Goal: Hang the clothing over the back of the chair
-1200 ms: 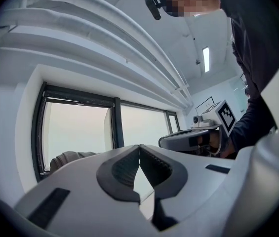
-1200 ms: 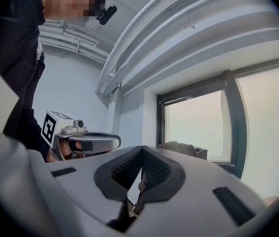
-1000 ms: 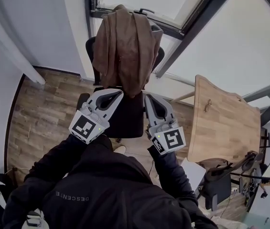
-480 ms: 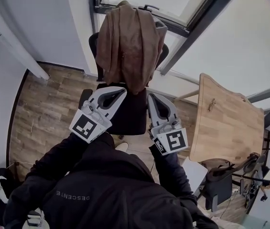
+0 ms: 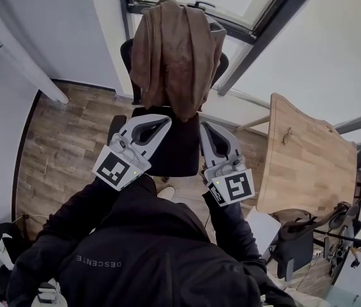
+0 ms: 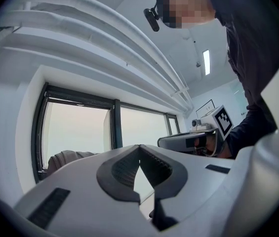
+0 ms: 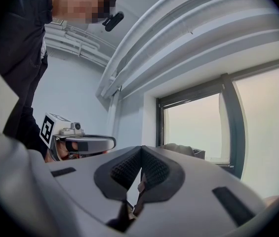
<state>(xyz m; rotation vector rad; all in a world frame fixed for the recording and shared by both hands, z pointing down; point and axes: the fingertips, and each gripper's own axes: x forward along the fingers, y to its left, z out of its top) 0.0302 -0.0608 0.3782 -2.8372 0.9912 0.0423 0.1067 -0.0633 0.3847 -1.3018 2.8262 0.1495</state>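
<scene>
Left gripper point(image 5: 161, 121): jaws clenched, tips pressed together, nothing between them. Its own view confirms this, the two ribbed pads meeting at a point point(image 6: 139, 146).

Right gripper point(image 5: 204, 126): jaws likewise clenched, pads meeting tip to tip point(image 7: 141, 148). Brown cloth shows through the slot below the tips; I cannot tell whether it touches them.

Both grippers sit at centre frame in the head view, side by side and apart, pointing toward the top of the frame.

Jacket point(image 5: 170, 56): brown, draped over the back of the black chair point(image 5: 175, 153), upper centre of the head view. It hangs down both sides of the backrest, and its lower hem ends just above the seat. The hem lies just beyond both sets of jaw tips, between them in the picture. Neither gripper holds it.

Chair: stands directly in front of the window point(image 5: 231, 2), seat facing me, on the wood-plank floor point(image 5: 65, 139).

Worktop point(image 5: 301, 162): light wood, right of frame, well apart from the chair.
</scene>
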